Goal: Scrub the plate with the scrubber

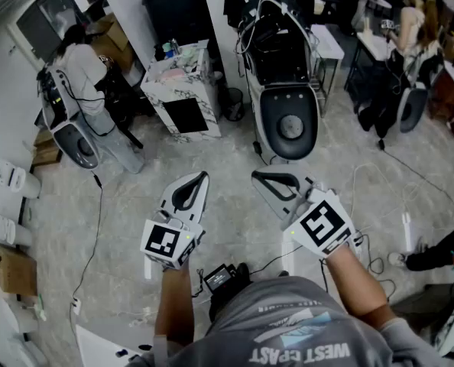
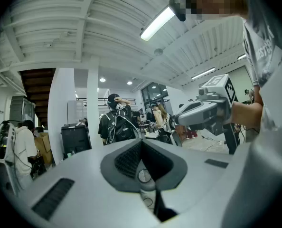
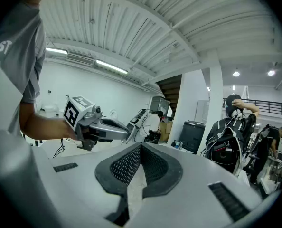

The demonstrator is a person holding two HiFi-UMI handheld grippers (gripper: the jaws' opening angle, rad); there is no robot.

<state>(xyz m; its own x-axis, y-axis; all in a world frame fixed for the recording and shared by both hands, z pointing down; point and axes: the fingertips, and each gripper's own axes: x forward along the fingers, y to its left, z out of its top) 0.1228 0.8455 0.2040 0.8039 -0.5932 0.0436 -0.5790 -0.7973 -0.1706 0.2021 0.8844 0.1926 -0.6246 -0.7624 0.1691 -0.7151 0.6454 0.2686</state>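
My left gripper [image 1: 202,177] and right gripper [image 1: 256,177] are both closed and empty, held out over the floor [image 1: 227,232]. No view shows the plate or scrubber. I'd expect the plate to be stiff, slick and breakable, so I'd pinch its rim. The scrubber should be soft and light.

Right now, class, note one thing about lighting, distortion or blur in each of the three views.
Head view: dim, even light, the white cabinet leaning from wide-angle distortion. Left gripper view: black rounded corners, the ceiling lamp glaring white. Right gripper view: fisheye bows the pillar.
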